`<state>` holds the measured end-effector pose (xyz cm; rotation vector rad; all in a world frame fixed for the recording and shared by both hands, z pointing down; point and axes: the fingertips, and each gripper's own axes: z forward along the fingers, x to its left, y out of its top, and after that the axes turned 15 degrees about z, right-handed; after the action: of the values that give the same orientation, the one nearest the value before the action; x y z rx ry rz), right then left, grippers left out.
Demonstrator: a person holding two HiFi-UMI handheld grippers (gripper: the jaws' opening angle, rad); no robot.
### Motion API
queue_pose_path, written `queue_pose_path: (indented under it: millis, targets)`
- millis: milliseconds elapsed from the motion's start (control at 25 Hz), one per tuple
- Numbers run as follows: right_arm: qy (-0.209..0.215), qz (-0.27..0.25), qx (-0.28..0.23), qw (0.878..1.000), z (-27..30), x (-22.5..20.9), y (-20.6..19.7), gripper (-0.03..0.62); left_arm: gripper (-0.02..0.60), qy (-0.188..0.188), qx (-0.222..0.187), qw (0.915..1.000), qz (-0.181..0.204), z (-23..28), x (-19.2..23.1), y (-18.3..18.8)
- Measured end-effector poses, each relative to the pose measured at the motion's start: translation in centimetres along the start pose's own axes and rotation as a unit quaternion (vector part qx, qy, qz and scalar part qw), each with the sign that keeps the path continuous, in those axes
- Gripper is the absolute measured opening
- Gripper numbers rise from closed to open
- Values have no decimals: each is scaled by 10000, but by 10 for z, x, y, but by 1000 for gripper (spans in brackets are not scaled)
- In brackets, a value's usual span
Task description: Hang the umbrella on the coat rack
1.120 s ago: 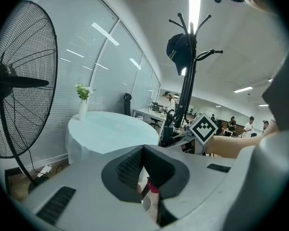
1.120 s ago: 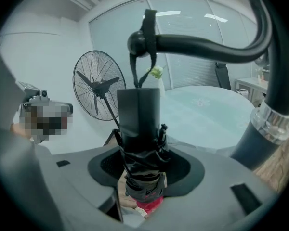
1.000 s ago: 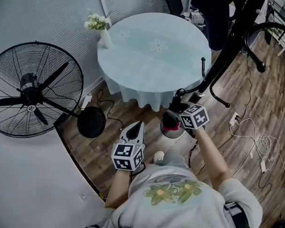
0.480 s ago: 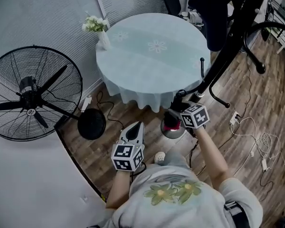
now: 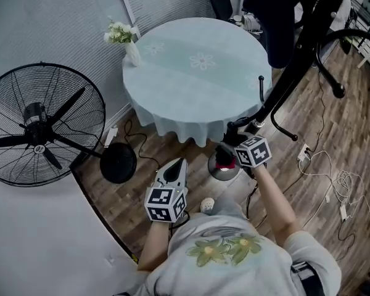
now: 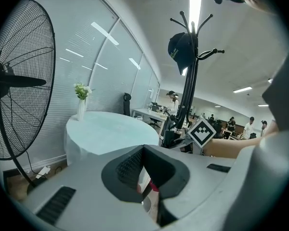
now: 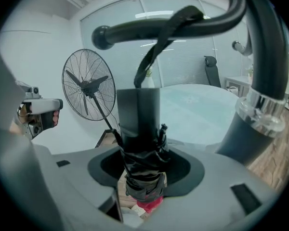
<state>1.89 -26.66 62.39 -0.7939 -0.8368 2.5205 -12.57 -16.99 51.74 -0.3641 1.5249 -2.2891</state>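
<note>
Umbrella (image 7: pixel 137 129), folded compact type: pinched across its wrapped canopy between the jaws of the right gripper (image 7: pixel 142 172). The smooth black handle end stands up above the pads; a red end shows below them.

Long axis: roughly upright in the right gripper view, crossing the line along which the jaws close. It sits low beside the coat rack (image 6: pixel 188 90), close to the pole's foot.

Key relation: a curved lower hook (image 7: pixel 183 20) of the rack passes directly above the umbrella's upper end. The strap (image 7: pixel 156 47) rises from that end to the hook and appears to be looped over it, though the view is too distorted to confirm the loop is fully around. The hook's ball tip (image 7: pixel 101 35), its open end, points to the left of this view, so the strap must sit to the right of it, toward the pole.

Left gripper (image 6: pixel 143 149): jaws pressed together, nothing between them, held well apart from the umbrella on the fan side. The right hand is the near one.

Judgement: hanging looks nearly complete; next would be easing the weight onto the strap before letting go.
</note>
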Motion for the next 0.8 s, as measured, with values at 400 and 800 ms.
queue_pose_path:
  millis: [400,800]
  targets:
    - [-197,-8,40,9998,2,-15,-9,219,3,-62,-32,10000,14,5,-3,4]
    - [-466,34,-197,9987,2,-32,-20,219,3,-114,15,9999,60,8,-10,2]
